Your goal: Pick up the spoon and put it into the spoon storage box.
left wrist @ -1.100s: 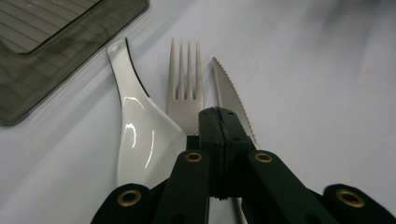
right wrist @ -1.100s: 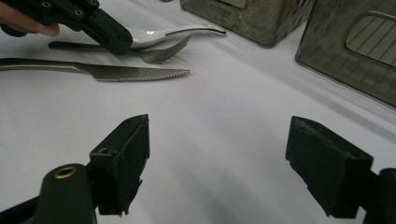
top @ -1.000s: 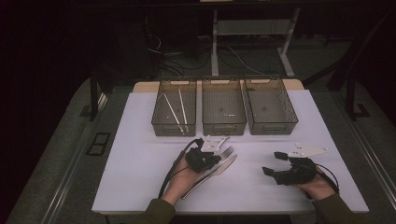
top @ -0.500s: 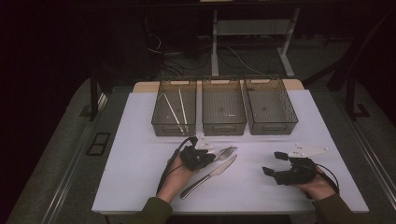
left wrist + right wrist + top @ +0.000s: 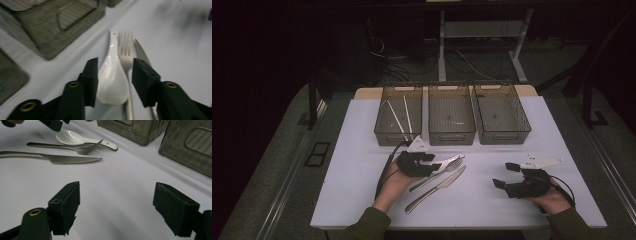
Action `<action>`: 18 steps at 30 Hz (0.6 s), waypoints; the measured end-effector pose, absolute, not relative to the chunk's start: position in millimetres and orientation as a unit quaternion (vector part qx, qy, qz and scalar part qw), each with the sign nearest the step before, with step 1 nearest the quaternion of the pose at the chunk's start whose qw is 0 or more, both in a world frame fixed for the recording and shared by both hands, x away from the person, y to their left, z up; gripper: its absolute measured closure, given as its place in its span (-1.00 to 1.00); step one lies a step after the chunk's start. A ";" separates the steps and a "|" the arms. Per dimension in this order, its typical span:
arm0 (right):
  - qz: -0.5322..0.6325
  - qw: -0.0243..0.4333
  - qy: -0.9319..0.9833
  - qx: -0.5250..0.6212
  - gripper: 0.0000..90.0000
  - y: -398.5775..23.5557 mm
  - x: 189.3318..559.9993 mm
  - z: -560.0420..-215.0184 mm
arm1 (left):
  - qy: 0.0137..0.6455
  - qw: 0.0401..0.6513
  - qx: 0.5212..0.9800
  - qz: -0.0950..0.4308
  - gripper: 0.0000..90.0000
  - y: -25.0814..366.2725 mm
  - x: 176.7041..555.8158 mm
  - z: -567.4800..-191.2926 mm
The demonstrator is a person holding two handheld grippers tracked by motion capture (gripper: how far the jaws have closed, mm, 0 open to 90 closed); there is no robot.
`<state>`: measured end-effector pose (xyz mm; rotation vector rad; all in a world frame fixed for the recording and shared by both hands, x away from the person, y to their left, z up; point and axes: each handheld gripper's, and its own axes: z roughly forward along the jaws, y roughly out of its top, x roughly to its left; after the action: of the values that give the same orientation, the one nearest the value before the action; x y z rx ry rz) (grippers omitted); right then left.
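The white ceramic spoon [image 5: 111,82] lies on the table [image 5: 362,150] with its bowl between the jaws of the left gripper [image 5: 113,82]. Those jaws have just been opening and now stand apart, with the bowl in the gap; whether the left jaw's pad touches the bowl cannot be told. The right gripper [image 5: 507,175] hovers well apart to the right, its jaws wide and with nothing between them.

Just beside the spoon lies a steel fork [image 5: 65,147], its tines crossing over the spoon's handle, and beside that a serrated table knife [image 5: 55,157]. The fork's neck runs right by the right jaw of the left gripper, crowding that side of the bowl. Three smoky plastic bins [image 5: 451,114] stand in a row at the far side of the table; the left one holds two white chopsticks [image 5: 399,119].

The spoon's long axis runs away from the left gripper, bowl nearest the jaws and handle tip pointing toward the bins; fork and knife lie nearly parallel to it.
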<state>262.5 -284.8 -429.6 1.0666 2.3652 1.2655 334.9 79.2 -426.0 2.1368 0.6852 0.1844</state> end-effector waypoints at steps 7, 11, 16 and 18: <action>0.434 0.125 0.813 0.367 -0.52 -284.6 262.8 -429.9 | 0.282 0.413 0.864 0.059 -0.13 75.1 343.1 -437.2; 0.434 0.125 0.814 0.365 -0.52 -284.6 263.0 -430.0 | 0.290 0.391 0.871 0.066 -0.11 69.6 343.0 -443.0; 0.434 0.126 0.814 0.365 -0.52 -284.6 263.0 -430.1 | 0.285 0.380 0.877 0.071 -0.07 66.7 341.8 -445.8; 0.434 0.126 0.814 0.365 -0.52 -284.6 263.1 -430.1 | 0.279 0.379 0.880 0.072 -0.01 66.6 341.2 -445.4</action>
<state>263.1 -284.6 -430.1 1.0645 2.3711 1.2635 341.2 66.6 -445.4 2.2476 0.7126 0.1850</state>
